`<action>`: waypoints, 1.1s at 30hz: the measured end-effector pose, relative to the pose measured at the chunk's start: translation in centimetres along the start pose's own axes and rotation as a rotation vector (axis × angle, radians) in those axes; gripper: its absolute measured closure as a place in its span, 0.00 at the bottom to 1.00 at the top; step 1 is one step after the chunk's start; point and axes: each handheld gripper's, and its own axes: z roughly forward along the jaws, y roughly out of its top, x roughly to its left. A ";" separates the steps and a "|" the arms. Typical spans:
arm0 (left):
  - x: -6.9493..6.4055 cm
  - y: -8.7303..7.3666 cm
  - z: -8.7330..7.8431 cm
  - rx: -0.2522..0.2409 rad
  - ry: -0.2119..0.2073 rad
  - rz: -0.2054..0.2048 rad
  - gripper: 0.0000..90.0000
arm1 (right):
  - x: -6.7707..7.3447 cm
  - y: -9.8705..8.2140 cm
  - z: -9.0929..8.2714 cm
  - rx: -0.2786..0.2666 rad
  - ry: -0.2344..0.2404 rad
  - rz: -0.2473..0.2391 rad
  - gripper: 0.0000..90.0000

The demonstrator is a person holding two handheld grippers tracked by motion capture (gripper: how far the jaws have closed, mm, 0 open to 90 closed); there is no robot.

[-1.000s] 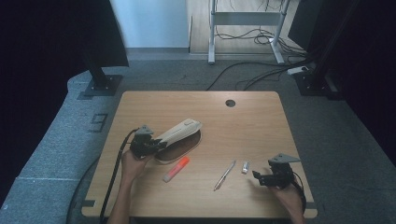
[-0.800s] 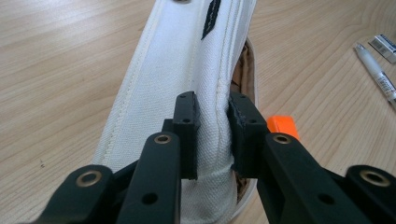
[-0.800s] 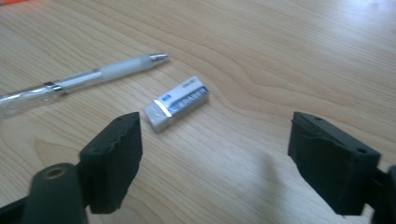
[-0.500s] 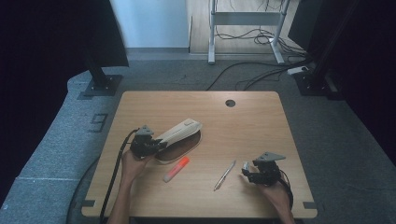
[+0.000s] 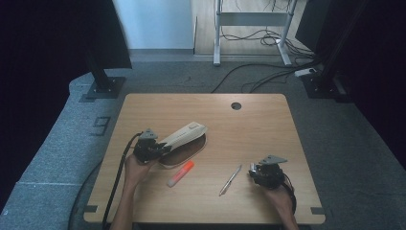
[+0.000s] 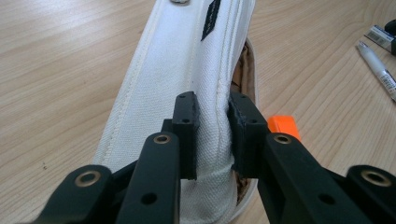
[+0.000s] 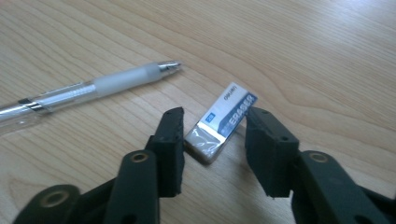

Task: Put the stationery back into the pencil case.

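Observation:
My left gripper [image 5: 152,148] is shut on the near end of a white canvas pencil case [image 5: 184,135], pinching its upper edge [image 6: 212,116] so the open mouth gapes. The case [image 6: 187,60] stretches away from the jaws over the wood. My right gripper [image 5: 258,171] stands open low over the table [image 5: 258,120]. A small white eraser with a blue sleeve [image 7: 226,119] lies flat between its jaws, with a gap on each side. A clear pen [image 7: 93,88] lies just left of the eraser, and an orange highlighter [image 5: 180,173] rests below the case.
The pen [image 5: 231,179] lies slanted between the two hands. A round cable hole [image 5: 236,106] sits near the table's far edge. Monitor stands and cables are on the grey floor beyond. The orange highlighter [image 6: 282,126] lies close beside the case.
My right gripper has moved left toward the pen and now straddles the eraser. The left gripper and the pencil case have stayed put.

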 end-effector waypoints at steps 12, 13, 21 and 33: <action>0.0 0.0 0.0 -0.003 -0.001 -0.002 0.83 | -0.6 -0.2 -0.3 -0.006 -0.002 0.008 0.80; 0.0 0.0 0.0 -0.003 -0.002 -0.002 0.83 | -0.6 -0.2 -0.5 -0.016 0.001 0.010 0.81; 0.0 0.0 -0.1 -0.003 -0.002 -0.004 0.83 | -0.8 0.1 -1.3 -0.045 0.005 0.009 0.81; 0.3 0.0 -0.3 -0.007 -0.019 -0.025 0.83 | -0.7 1.3 -1.7 -0.078 0.035 0.000 0.81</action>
